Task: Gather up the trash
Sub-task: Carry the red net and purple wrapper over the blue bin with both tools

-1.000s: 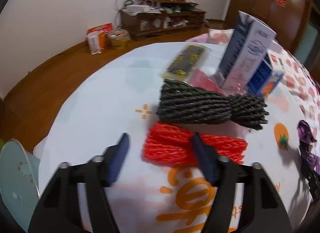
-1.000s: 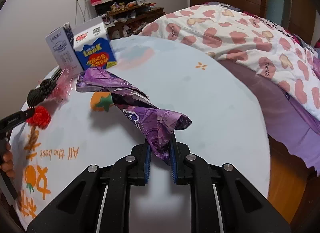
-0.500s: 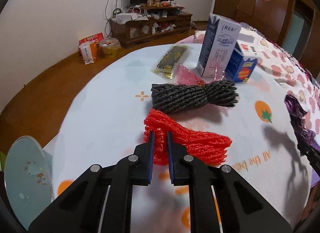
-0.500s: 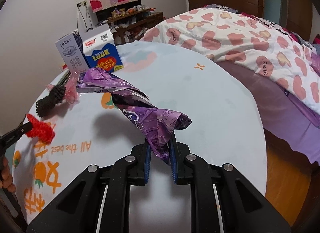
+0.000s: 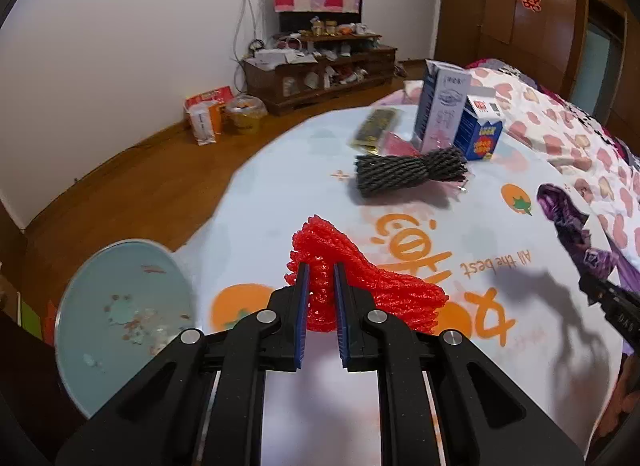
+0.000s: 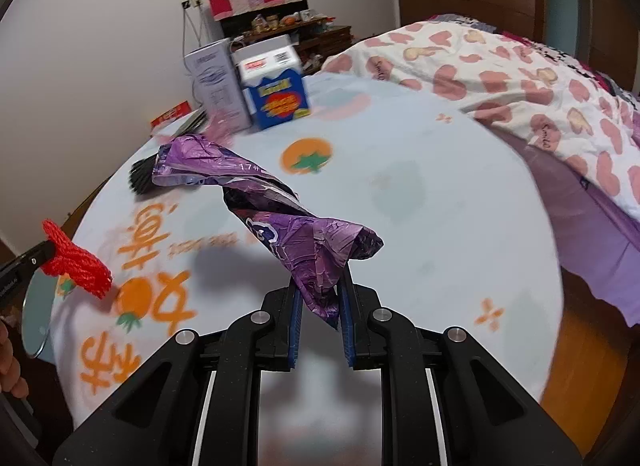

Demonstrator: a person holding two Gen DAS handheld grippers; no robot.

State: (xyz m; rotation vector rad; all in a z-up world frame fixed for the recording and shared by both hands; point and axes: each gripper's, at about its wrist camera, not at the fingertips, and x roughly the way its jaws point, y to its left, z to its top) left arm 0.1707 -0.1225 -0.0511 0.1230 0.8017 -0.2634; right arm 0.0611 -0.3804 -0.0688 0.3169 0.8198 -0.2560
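Note:
My left gripper [image 5: 319, 272] is shut on a red foam fruit net [image 5: 352, 278], held just above the round table; the red net [image 6: 78, 266] also shows at the left of the right wrist view. My right gripper [image 6: 319, 286] is shut on a crumpled purple wrapper [image 6: 280, 221], which hangs in the air over the table. In the left wrist view the purple wrapper [image 5: 576, 225] appears at the right edge. A black foam net [image 5: 408, 171] lies on the table farther back.
A light-blue bin [image 5: 120, 314] stands open beside the table at the lower left. Two cartons [image 5: 478, 133] and a dark flat packet [image 5: 376, 129] stand at the table's far side. A heart-patterned bed [image 6: 520, 77] borders the table on the right. The tablecloth [image 6: 420, 193] is white with orange print.
The left gripper's jaws closed on the red net and lifted it off the table, pulling back toward the bin side. My right gripper moved across with the purple wrapper still held.

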